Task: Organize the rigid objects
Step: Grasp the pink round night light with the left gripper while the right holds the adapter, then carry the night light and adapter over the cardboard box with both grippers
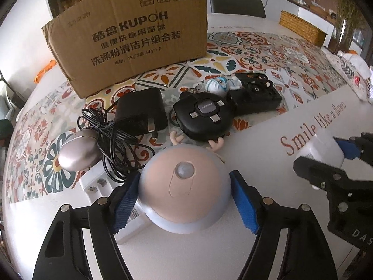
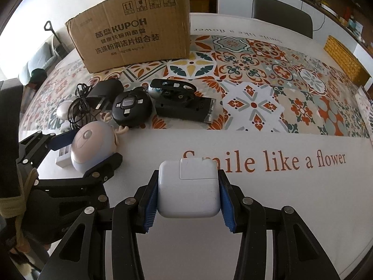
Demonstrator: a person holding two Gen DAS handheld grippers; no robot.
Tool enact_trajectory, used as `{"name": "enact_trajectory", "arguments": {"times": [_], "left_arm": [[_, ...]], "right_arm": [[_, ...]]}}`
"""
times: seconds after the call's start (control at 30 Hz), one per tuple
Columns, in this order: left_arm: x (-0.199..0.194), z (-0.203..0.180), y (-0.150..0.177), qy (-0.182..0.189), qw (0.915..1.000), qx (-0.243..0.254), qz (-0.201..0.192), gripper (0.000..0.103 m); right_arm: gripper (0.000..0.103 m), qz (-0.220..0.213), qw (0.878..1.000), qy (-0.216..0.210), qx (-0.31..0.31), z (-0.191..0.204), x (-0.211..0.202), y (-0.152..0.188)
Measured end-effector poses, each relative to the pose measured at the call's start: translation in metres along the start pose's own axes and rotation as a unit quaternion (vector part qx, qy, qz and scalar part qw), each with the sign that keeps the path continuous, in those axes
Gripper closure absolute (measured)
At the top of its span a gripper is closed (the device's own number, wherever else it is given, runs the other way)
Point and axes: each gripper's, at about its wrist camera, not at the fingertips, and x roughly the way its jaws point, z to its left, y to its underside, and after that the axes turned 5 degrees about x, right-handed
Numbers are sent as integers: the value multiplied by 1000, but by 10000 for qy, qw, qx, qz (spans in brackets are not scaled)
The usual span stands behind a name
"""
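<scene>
My left gripper (image 1: 186,200) is shut on a round pink-and-lilac night light with antlers (image 1: 184,186), seen also in the right wrist view (image 2: 93,147). My right gripper (image 2: 187,191) is shut on a white square power adapter (image 2: 188,186), which shows at the right of the left wrist view (image 1: 321,149). Beyond lie a black charger with tangled cable (image 1: 139,112), a silver oval object (image 1: 78,152), a round black multi-plug adapter (image 1: 205,119), a black rectangular device (image 1: 256,95) and a small figurine (image 1: 219,84). A white battery charger (image 2: 63,156) lies under the night light.
An open KUPOH cardboard box (image 1: 130,37) stands at the back left of the table. A woven yellow basket (image 2: 345,60) sits at the far right. A dark chair (image 2: 282,16) stands behind the table. The patterned tablecloth (image 2: 279,93) covers the table.
</scene>
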Motion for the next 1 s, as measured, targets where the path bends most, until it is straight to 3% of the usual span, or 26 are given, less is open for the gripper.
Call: {"name": "enact_trajectory", "arguments": {"times": [0.5, 0.83, 1.0], "left_arm": [[-3, -3, 0, 197, 9988, -440, 30, 29], [-39, 4, -5, -58, 9966, -806, -187, 29], [-70, 15, -13, -220, 9929, -1072, -476, 29]], "right_arm": [[57, -47, 10000, -16, -46, -4, -2, 1], [57, -273, 9993, -162, -179, -7, -20, -8], [57, -502, 9977, -322, -318, -1, -40, -20]]}}
